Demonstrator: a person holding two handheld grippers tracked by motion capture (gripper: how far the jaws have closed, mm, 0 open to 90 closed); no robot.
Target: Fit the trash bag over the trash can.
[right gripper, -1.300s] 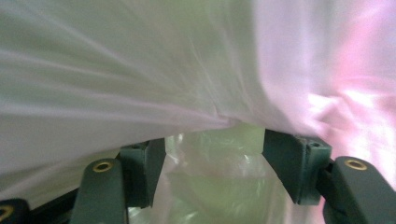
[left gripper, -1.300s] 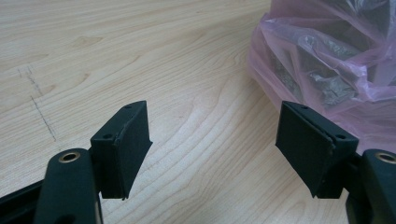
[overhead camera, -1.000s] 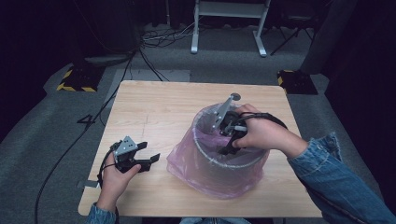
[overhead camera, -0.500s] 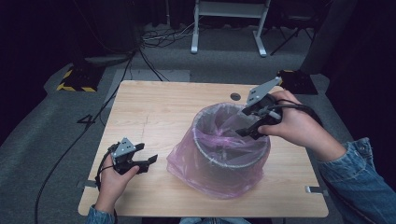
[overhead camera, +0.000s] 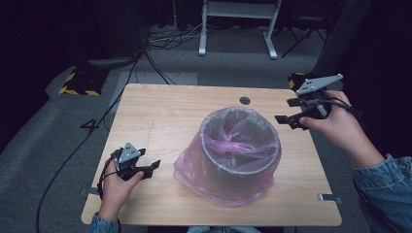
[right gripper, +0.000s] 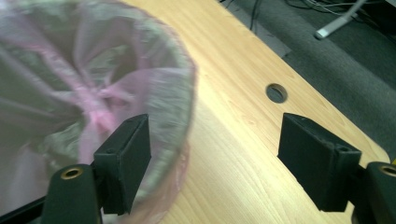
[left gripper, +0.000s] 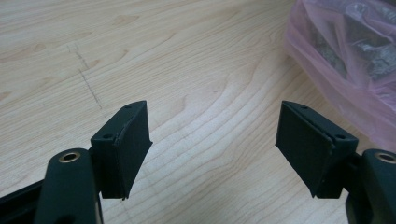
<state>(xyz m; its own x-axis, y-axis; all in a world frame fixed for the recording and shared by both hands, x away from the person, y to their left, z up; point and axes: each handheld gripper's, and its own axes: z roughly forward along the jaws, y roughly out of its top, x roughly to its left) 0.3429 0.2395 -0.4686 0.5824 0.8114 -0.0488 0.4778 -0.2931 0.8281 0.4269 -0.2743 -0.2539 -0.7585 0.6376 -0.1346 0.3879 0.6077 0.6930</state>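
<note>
Two claws are seen spread and empty. The round wire bin lined with a translucent pink plastic bag (overhead camera: 240,148) is left mid-bench (overhead camera: 160,111), apparently finished. The right claw (overhead camera: 293,110) has been drawn back from the rim, its jaws just opening on nothing; the left claw (overhead camera: 148,167) is parked aside.

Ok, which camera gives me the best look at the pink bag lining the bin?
The high view: the whole pink bag shows, folded over the bin's rim and down its outside. The right gripper view shows a blurred part of its mouth; the left gripper view shows a corner of its outer skirt.
</note>
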